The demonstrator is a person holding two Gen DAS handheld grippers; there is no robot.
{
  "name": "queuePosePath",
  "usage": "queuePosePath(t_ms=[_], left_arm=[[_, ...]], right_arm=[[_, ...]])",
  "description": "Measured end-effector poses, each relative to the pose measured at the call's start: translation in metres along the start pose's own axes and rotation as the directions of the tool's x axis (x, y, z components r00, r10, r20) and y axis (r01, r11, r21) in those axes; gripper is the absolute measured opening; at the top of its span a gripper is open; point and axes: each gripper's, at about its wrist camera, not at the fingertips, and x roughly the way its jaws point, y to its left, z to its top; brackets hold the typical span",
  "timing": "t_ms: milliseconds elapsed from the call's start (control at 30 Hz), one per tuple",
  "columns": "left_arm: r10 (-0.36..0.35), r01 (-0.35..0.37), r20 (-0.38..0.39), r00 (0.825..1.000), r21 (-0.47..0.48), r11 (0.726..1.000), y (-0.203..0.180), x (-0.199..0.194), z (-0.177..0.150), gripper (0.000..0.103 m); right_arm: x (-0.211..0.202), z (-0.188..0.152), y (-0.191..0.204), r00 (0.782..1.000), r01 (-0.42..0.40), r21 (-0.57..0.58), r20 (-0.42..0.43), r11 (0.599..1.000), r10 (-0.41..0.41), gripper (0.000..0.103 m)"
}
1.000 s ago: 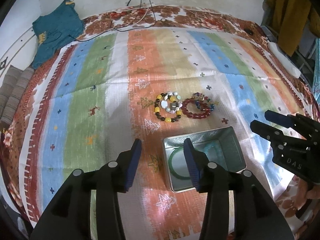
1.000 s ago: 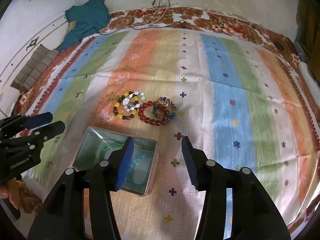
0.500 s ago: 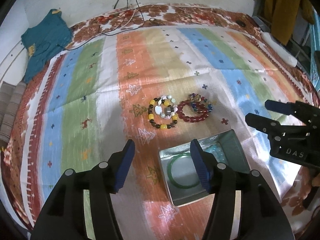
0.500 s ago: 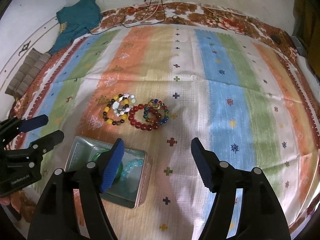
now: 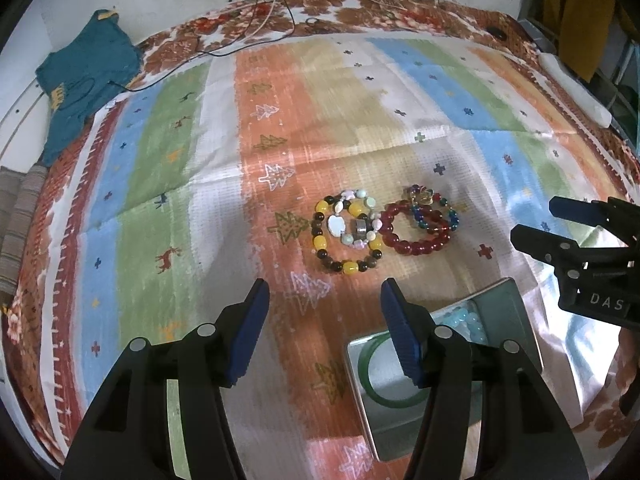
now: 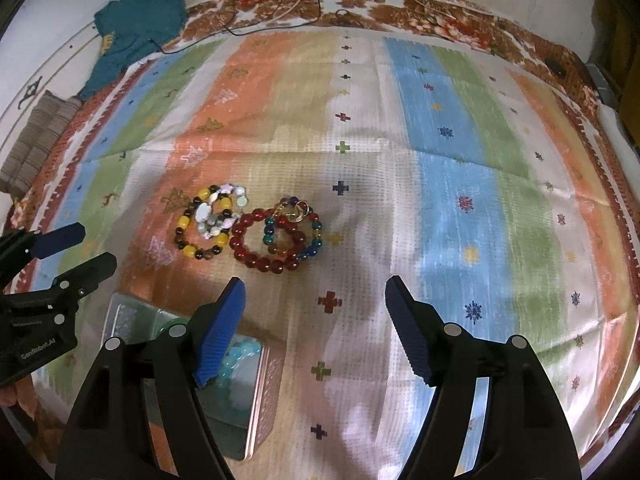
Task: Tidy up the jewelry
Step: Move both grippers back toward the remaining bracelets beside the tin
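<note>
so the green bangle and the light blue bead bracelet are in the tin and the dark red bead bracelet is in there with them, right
Not quite. The green bangle and the light blue bead bracelet do lie in the tin, but the dark red bead bracelet is not in it. It lies on the striped cloth beyond the tin, beside the yellow and black bead bracelet. The left wrist view shows this.

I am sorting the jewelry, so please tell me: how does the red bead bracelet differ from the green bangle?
The red bead bracelet is strung from round beads; the green bangle is one smooth ring. The bracelet lies on the striped cloth; the bangle lies inside the metal tin. Both lie flat.
</note>
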Motion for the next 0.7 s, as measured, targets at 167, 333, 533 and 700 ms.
queuePosePath(t_ms=[167, 333, 533, 700], left_arm=[[-0.009, 0.010, -0.007, 1.000, 0.034, 0.999, -0.005, 0.011, 0.006, 0.058], [-0.022, 0.022, -0.005, 1.000, 0.072, 0.997, -0.011, 0.017, 0.010, 0.058], [-0.031, 0.033, -0.026, 0.999, 0.088, 0.996, -0.013, 0.030, 0.015, 0.058], [-0.051, 0.053, -0.066, 0.997, 0.021, 0.998, -0.003, 0.042, 0.021, 0.058]], right_arm=[[0.012, 0.005, -0.002, 1.000, 0.008, 0.000, -0.020, 1.000, -0.008, 0.072], [0.022, 0.011, -0.002, 0.999, 0.017, -0.003, -0.038, 1.000, -0.018, 0.072], [0.033, 0.015, -0.001, 0.998, 0.034, -0.010, -0.055, 0.999, -0.034, 0.072], [0.042, 0.018, -0.002, 0.997, 0.028, -0.009, -0.078, 1.000, -0.029, 0.072]])
